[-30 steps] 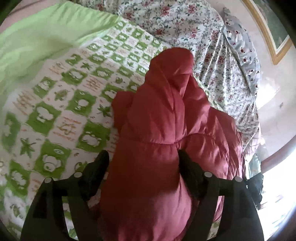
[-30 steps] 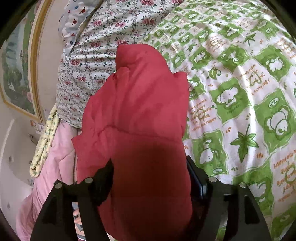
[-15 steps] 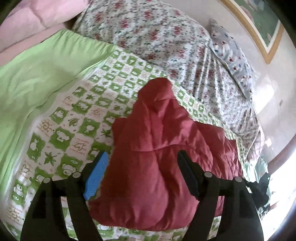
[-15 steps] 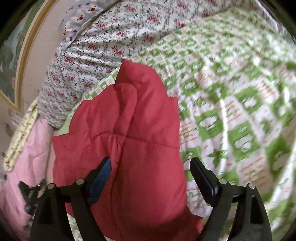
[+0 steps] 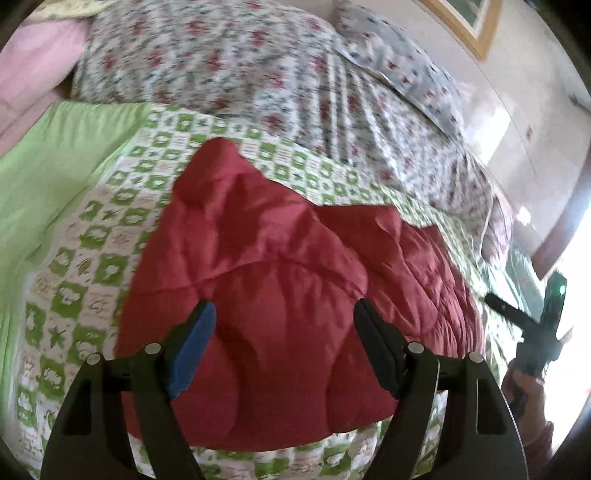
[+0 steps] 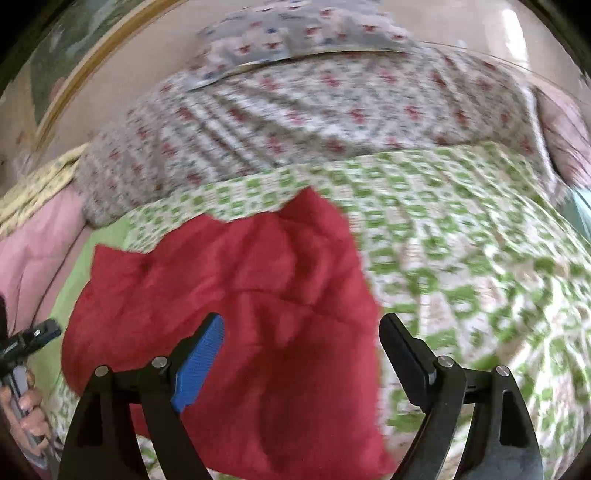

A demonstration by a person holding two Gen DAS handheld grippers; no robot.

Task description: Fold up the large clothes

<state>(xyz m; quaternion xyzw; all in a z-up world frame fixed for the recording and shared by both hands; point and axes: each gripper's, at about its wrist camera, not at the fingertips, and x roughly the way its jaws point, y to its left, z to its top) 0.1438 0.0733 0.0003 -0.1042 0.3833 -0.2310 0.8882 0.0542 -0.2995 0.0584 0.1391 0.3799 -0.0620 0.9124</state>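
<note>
A red quilted padded jacket lies in a folded bundle on a green-and-white checked bed cover. My left gripper hovers above the jacket's near part, open, nothing between its fingers. In the right wrist view the same jacket lies left of centre. My right gripper is lifted over its right edge, open and free of the cloth. The right gripper also shows at the right edge of the left wrist view, held by a hand.
A floral quilt and a patterned pillow lie beyond the jacket. A plain green sheet and pink bedding lie to the left. A framed picture hangs on the wall. The checked cover spreads right of the jacket.
Both grippers have let go of the jacket and lifted away, jaws spreading. The jacket dropped onto the bed and now looks smaller and farther. Both views rolled.
</note>
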